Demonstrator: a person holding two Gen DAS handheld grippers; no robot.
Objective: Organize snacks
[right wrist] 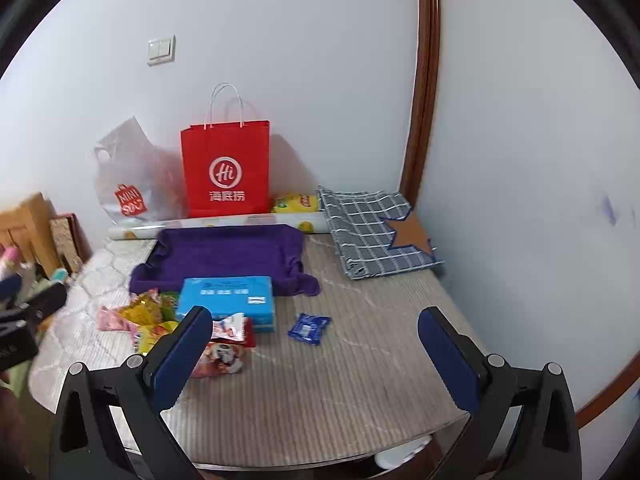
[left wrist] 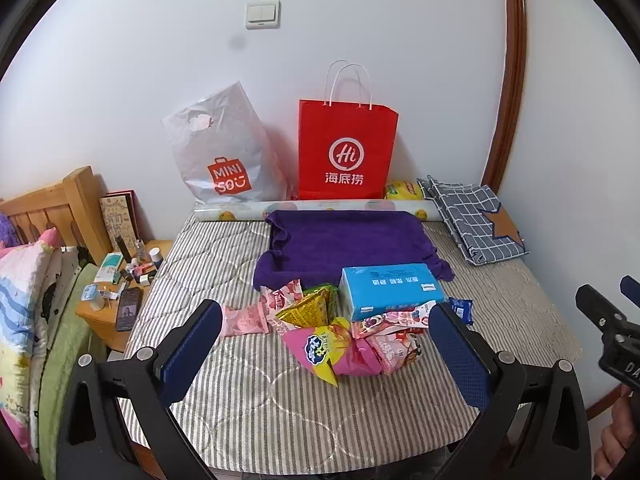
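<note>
While both grippers hang spread and empty, the snack pile (left wrist: 332,328) lies straight ahead of the left gripper (left wrist: 326,340); the right gripper (right wrist: 316,344) sits off beside it.

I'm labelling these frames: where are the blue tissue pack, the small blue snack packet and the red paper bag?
blue tissue pack (left wrist: 390,288): left wrist view, middle of its top face.
small blue snack packet (right wrist: 309,329): right wrist view, centre of the wrapper.
red paper bag (right wrist: 226,170): right wrist view, on its front panel.
</note>
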